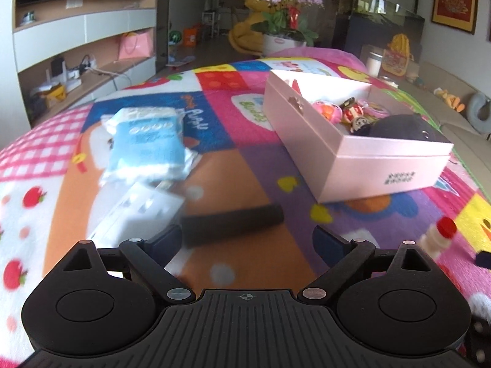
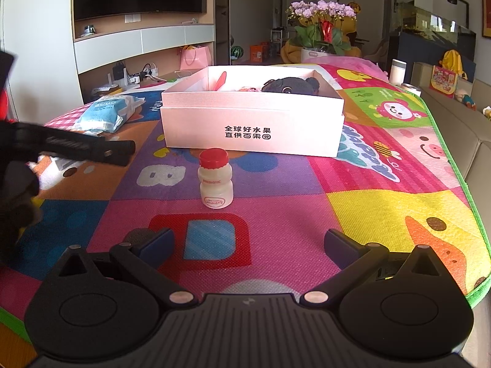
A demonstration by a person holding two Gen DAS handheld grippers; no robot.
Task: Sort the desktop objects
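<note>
Your left tongs (image 1: 245, 237) stand wide with nothing pressed between the pads; the dark cylinder (image 1: 233, 219) lies on the mat just ahead of them, crosswise and clear of both fingers. Your right tongs (image 2: 247, 245) are wide too and hold nothing.

On the counter, covered by a colourful play mat (image 2: 383, 208), you have one pink box (image 2: 254, 132), open at the top, with black printed characters on its front wall. Inside it sits one black plush toy (image 2: 291, 86), and from the left view you can also make out several small pink and red trinkets (image 1: 346, 112); they are too crowded to count exactly.

Outside the box you have one small white bottle with a red cap (image 2: 215, 178), upright and straight in front of your right tongs, between them and the box. There is one blue-and-white packet (image 1: 147, 144) to the left of the box, blurred in the left view, and one white boxy object (image 1: 138, 211) beside the cylinder, too smeared to identify.

At the far end of the counter stands one pot of purple orchids (image 2: 322, 27). A white canister (image 2: 398, 72) stands at the right edge.
</note>
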